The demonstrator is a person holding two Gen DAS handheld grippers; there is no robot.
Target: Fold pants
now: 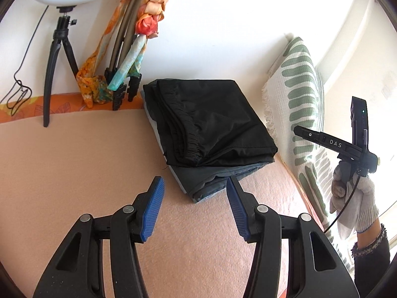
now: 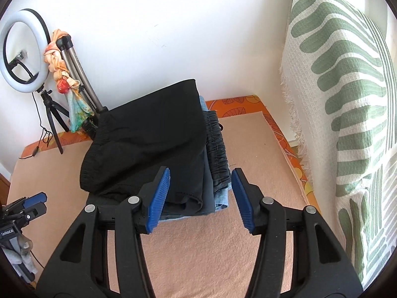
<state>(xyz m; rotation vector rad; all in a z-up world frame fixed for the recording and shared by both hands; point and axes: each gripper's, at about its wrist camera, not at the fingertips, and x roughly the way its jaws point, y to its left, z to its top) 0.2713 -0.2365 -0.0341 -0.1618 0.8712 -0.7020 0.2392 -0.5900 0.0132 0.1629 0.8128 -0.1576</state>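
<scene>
Folded black pants with an elastic waistband (image 1: 211, 121) lie on top of a small stack, over a grey-blue garment (image 1: 211, 176) and, as the right wrist view shows, a strip of light blue denim (image 2: 222, 198) at the bottom. The stack sits toward the far right of the peach felt-covered worktop (image 1: 74, 173), near the white-and-green patterned cushion (image 1: 305, 94) leaning on the wall.

Left gripper (image 1: 194, 198): blue pads spread wide, holding nothing, hovering just short of the stack's near corner. Right gripper (image 2: 201, 196): also spread and empty, its left pad over the near edge of the black cloth; whether it touches I cannot tell.

Handling, judged from the look: thin, limp woven fabric, light, probably a little slick, with no stiffness of its own. Layers would likely slide over each other if dragged. The gathered waistband (image 1: 183, 134) is the thickest, grippiest part; the folded edge at the near side is the other sound hold. Pinching a single top layer risks unfolding the bundle, so a bite through all layers at a corner seems safer.

The fold looks finished or close to it.

Far left: white ring light on a black tripod (image 2: 23, 49), with an orange printed scarf (image 1: 148, 7) hung beside it.
</scene>
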